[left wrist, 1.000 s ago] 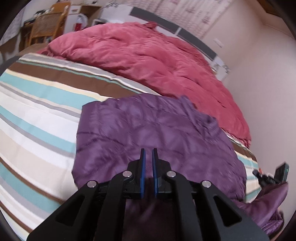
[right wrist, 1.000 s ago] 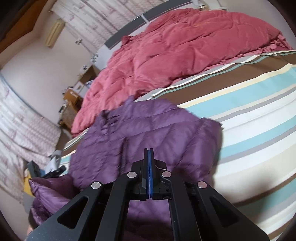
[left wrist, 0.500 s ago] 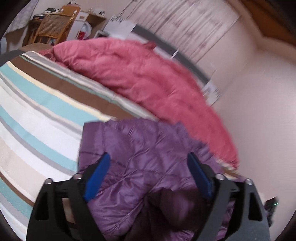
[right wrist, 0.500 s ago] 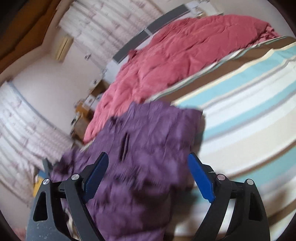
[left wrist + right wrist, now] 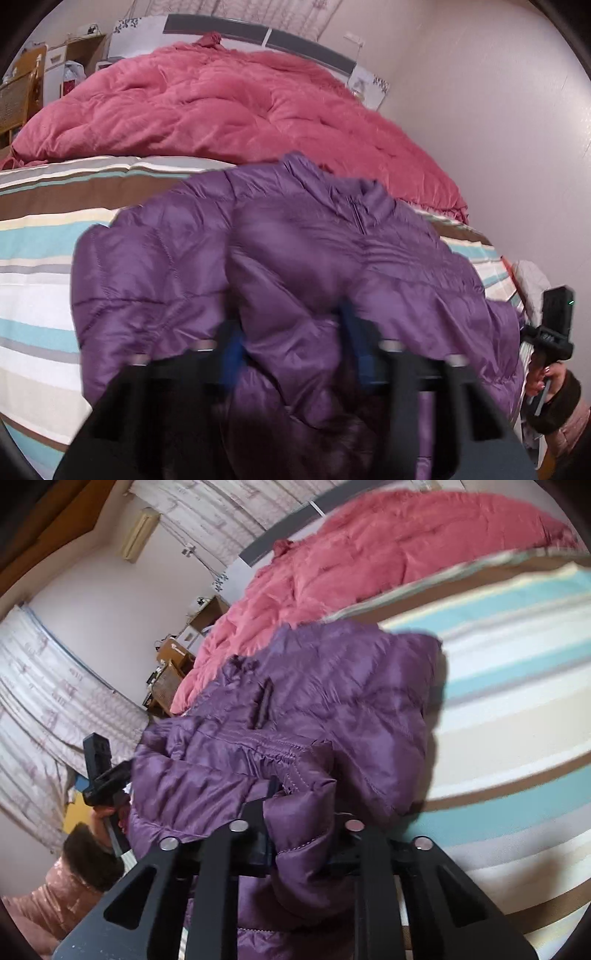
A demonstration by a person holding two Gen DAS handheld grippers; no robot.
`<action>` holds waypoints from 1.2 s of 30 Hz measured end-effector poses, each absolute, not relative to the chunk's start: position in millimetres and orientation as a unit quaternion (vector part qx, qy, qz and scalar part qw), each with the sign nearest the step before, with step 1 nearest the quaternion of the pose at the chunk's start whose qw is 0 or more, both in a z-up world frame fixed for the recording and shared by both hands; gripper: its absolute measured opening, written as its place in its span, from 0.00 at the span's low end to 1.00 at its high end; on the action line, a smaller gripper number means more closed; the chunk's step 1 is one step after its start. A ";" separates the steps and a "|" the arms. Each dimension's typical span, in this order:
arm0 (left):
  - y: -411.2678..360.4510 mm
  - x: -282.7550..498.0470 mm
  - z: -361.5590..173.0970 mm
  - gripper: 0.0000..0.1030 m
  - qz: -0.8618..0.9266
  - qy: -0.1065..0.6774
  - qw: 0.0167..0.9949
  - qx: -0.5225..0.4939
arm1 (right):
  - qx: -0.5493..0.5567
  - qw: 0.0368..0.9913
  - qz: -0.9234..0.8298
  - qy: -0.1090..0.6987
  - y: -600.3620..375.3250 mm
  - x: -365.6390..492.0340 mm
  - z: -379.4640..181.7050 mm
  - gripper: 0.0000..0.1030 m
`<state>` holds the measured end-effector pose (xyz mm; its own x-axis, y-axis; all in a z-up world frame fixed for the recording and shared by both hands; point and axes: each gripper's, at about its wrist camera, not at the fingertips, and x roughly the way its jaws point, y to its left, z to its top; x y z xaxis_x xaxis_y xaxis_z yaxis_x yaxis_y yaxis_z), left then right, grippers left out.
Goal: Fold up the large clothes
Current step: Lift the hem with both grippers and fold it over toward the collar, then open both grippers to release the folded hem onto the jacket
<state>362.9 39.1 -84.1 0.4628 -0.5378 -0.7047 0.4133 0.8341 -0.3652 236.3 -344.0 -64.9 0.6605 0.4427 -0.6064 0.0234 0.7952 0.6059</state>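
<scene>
A purple quilted puffer jacket (image 5: pixel 280 251) lies on the striped bed (image 5: pixel 40 295), also seen in the right wrist view (image 5: pixel 332 686). My left gripper (image 5: pixel 291 350) is blurred, its jaws partly closed around a bunched fold of the jacket between the blue pads. My right gripper (image 5: pixel 299 812) has its jaws around a thick fold of the jacket near the hem; the fabric covers the fingertips. Each gripper shows in the other's view, the right one (image 5: pixel 554 332) and the left one (image 5: pixel 103 771).
A pink-red duvet (image 5: pixel 240 103) is piled at the far side of the bed, also in the right wrist view (image 5: pixel 369 561). A wall (image 5: pixel 498 129) runs along the right. Shelves and boxes (image 5: pixel 173 664) stand beside the bed; curtains (image 5: pixel 44 686) hang at left.
Both grippers were shut a second ago, opened wide half a second ago, and now have narrowed around folds of the jacket closer to its near edge.
</scene>
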 end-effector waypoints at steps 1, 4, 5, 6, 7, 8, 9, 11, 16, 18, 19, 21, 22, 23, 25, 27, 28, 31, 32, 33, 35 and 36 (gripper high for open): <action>38.3 360.3 -80.6 0.19 -0.288 0.432 0.851 -0.079 | 0.290 0.867 0.123 0.387 -342.4 235.8 -57.6 0.13; 47.2 355.5 -67.3 0.10 -0.279 0.414 0.861 -0.099 | 0.275 0.885 0.118 0.357 -346.8 239.6 -27.7 0.12; 54.1 356.0 -61.0 0.09 -0.273 0.406 0.865 -0.113 | 0.274 0.888 0.116 0.350 -348.3 242.5 -21.9 0.12; 61.3 355.4 -56.2 0.09 -0.267 0.400 0.868 -0.124 | 0.271 0.893 0.112 0.341 -350.8 247.6 -13.6 0.12; 67.9 357.9 -50.1 0.09 -0.259 0.393 0.871 -0.138 | 0.268 0.897 0.109 0.335 -352.7 255.7 -6.7 0.12; 71.3 360.4 -47.7 0.09 -0.255 0.389 0.873 -0.144 | 0.267 0.898 0.107 0.334 -353.9 261.2 -4.1 0.11; 73.7 363.6 -43.8 0.09 -0.248 0.384 0.878 -0.146 | 0.265 0.899 0.101 0.334 -354.6 270.9 -1.9 0.11; 75.7 368.3 -40.4 0.09 -0.233 0.379 0.885 -0.139 | 0.266 0.899 0.088 0.337 -353.6 292.8 -1.8 0.11; 72.3 396.1 -49.4 0.09 -0.179 0.386 0.894 -0.140 | 0.258 0.898 0.044 0.353 -349.3 344.9 -13.0 0.11; 69.5 408.3 -55.6 0.09 -0.157 0.391 0.895 -0.144 | 0.262 0.895 0.025 0.360 -349.7 362.5 -22.5 0.11; 66.8 413.7 -59.0 0.09 -0.148 0.392 0.897 -0.141 | 0.261 0.894 0.014 0.363 -348.9 373.0 -28.1 0.11; 60.3 424.2 -66.7 0.09 -0.130 0.395 0.901 -0.124 | 0.248 0.897 -0.001 0.366 -345.0 384.6 -36.4 0.11; 56.6 428.5 -71.5 0.09 -0.121 0.398 0.902 -0.112 | 0.233 0.899 -0.010 0.371 -341.9 391.5 -41.1 0.11; 54.1 431.1 -75.6 0.09 -0.114 0.401 0.903 -0.102 | 0.222 0.900 -0.015 0.375 -340.4 396.1 -45.9 0.11; 45.9 438.0 -87.9 0.09 -0.099 0.410 0.904 -0.067 | 0.195 0.900 -0.029 0.389 -335.3 409.5 -61.3 0.11; 41.5 441.8 -98.4 0.11 -0.095 0.417 0.903 -0.046 | 0.168 0.900 -0.039 0.401 -331.2 416.6 -72.9 0.11; 40.4 443.7 -105.0 0.12 -0.094 0.419 0.902 -0.041 | 0.149 0.900 -0.046 0.407 -328.2 420.4 -81.9 0.11; 42.8 448.3 -117.9 0.15 -0.101 0.429 0.896 -0.056 | 0.142 0.897 -0.053 0.415 -327.4 428.1 -98.7 0.11; 43.9 448.8 -120.1 0.17 -0.102 0.429 0.896 -0.061 | 0.146 0.897 -0.053 0.414 -329.0 428.4 -101.3 0.11; 44.5 448.9 -123.2 0.18 -0.103 0.427 0.896 -0.066 | 0.147 0.897 -0.054 0.413 -329.0 429.5 -102.8 0.11; 45.8 447.9 -128.3 0.18 -0.106 0.421 0.898 -0.072 | 0.145 0.898 -0.055 0.413 -328.5 429.7 -104.9 0.11; 46.3 447.2 -130.0 0.18 -0.107 0.419 0.898 -0.076 | 0.147 0.898 -0.055 0.412 -328.7 430.1 -105.5 0.11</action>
